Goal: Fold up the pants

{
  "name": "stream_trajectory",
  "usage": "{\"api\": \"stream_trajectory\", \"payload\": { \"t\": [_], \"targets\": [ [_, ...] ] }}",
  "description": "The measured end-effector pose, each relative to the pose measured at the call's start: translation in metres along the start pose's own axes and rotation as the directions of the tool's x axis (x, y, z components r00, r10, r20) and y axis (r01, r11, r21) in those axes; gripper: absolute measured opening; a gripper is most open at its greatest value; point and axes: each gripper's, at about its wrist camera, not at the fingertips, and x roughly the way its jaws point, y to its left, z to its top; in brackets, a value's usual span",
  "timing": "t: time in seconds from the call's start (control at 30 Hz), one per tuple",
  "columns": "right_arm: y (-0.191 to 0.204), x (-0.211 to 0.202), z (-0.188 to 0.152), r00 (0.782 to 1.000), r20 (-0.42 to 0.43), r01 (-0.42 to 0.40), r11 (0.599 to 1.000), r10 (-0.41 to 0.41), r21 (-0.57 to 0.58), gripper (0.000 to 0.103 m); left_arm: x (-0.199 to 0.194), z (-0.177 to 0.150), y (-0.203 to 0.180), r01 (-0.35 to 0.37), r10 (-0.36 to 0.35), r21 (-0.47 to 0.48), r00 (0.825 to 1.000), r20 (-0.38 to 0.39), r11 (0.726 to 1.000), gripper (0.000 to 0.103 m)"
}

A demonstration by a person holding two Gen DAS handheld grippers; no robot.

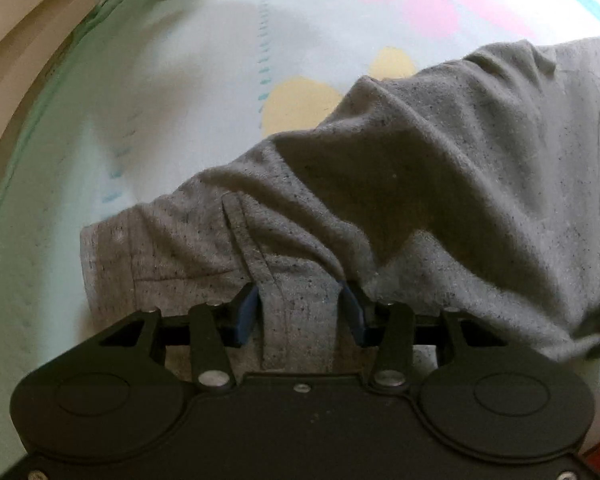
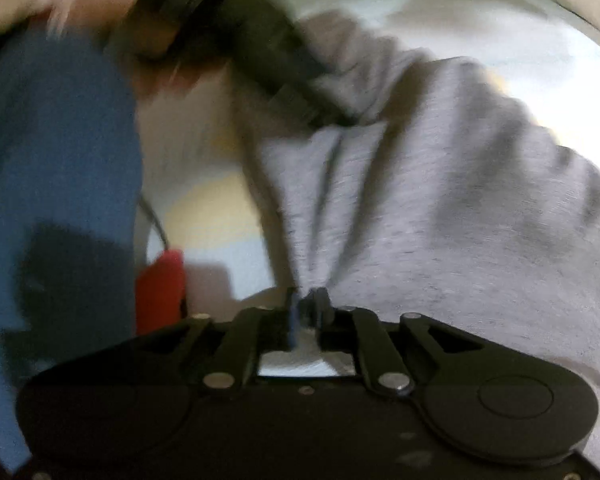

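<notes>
Grey pants lie bunched on a pastel-patterned sheet. Left gripper is spread, a cloth fold between its blue pads, not squeezed. Right gripper, blurred, pinches gathered fabric.

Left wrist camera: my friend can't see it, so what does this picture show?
Grey pants lie crumpled on a pale mat with pink and yellow shapes. The left gripper points down at them, its blue-padded jaws apart with a strip of the grey cloth between them.
</notes>
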Motion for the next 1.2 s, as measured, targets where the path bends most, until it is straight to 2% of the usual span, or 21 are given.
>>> {"api": "stream_trajectory", "payload": {
  "t": [0.07,0.2,0.27,0.37,0.47,0.6,0.7,0.77,0.83,0.9,0.93,1.0,1.03,1.13,1.2],
  "targets": [
    [-0.028,-0.023,0.007,0.999,0.051,-0.004,0.992,-0.002,0.125,0.047,0.0,0.0,0.01,0.042,-0.042,-0.068,0.999,-0.005,0.997,0.053],
    [-0.106,-0.069,0.028,0.98,0.189,-0.015,0.933,-0.057,0.36,0.049,-0.001,-0.001,0.007,0.024,-0.024,-0.044,1.0,0.003,0.999,0.053],
    [-0.138,-0.086,0.041,0.964,0.233,0.008,0.894,-0.125,0.448,0.054,-0.002,-0.001,0.002,0.018,-0.018,-0.031,1.0,-0.002,0.999,0.053],
    [-0.176,-0.086,0.057,0.961,0.219,0.037,0.861,-0.17,0.507,0.056,-0.003,0.001,0.006,0.035,-0.035,-0.048,0.999,-0.015,0.998,0.053],
    [-0.201,-0.066,0.065,0.98,0.168,0.002,0.845,-0.108,0.535,0.056,-0.001,0.005,0.009,0.044,-0.046,-0.065,0.999,-0.025,0.997,0.053],
    [-0.193,-0.038,0.066,0.998,0.056,-0.024,0.889,-0.002,0.457,0.056,0.001,0.005,0.015,0.064,-0.066,-0.089,0.998,-0.017,0.994,0.053],
    [-0.178,-0.022,0.064,0.995,-0.024,-0.075,0.917,0.092,0.393,0.058,0.003,0.003,0.03,0.116,-0.119,-0.161,0.993,-0.009,0.98,0.053],
    [-0.163,-0.015,0.063,0.988,-0.045,-0.121,0.922,0.148,0.368,0.058,0.006,0.004,0.037,0.143,-0.147,-0.203,0.989,-0.004,0.969,0.053],
    [-0.158,-0.005,0.064,0.989,-0.025,-0.129,0.925,0.148,0.358,0.058,0.007,0.003,0.039,0.148,-0.152,-0.21,0.988,-0.001,0.966,0.053],
    [-0.162,0.0,0.067,0.992,0.047,-0.127,0.916,0.118,0.381,0.058,0.006,0.001,0.036,0.138,-0.14,-0.195,0.99,0.004,0.971,0.053],
    [-0.169,-0.006,0.064,0.986,0.098,-0.165,0.891,0.137,0.422,0.058,0.006,0.0,0.035,0.132,-0.133,-0.188,0.991,0.006,0.973,0.053],
    [-0.182,-0.004,0.058,0.957,0.186,-0.288,0.816,0.224,0.501,0.06,0.006,0.0,0.034,0.126,-0.126,-0.184,0.992,0.01,0.975,0.053],
    [-0.184,-0.002,0.056,0.949,0.19,-0.314,0.799,0.252,0.513,0.061,0.006,-0.001,0.033,0.127,-0.128,-0.185,0.992,0.01,0.974,0.053],
    [-0.175,0.002,0.06,0.952,0.132,-0.306,0.841,0.277,0.445,0.061,0.005,-0.001,0.035,0.134,-0.134,-0.19,0.991,0.011,0.973,0.053],
    [-0.172,0.004,0.065,0.937,0.17,-0.348,0.823,0.304,0.449,0.061,0.005,-0.001,0.035,0.136,-0.136,-0.19,0.991,0.012,0.972,0.053]
  ]
}}
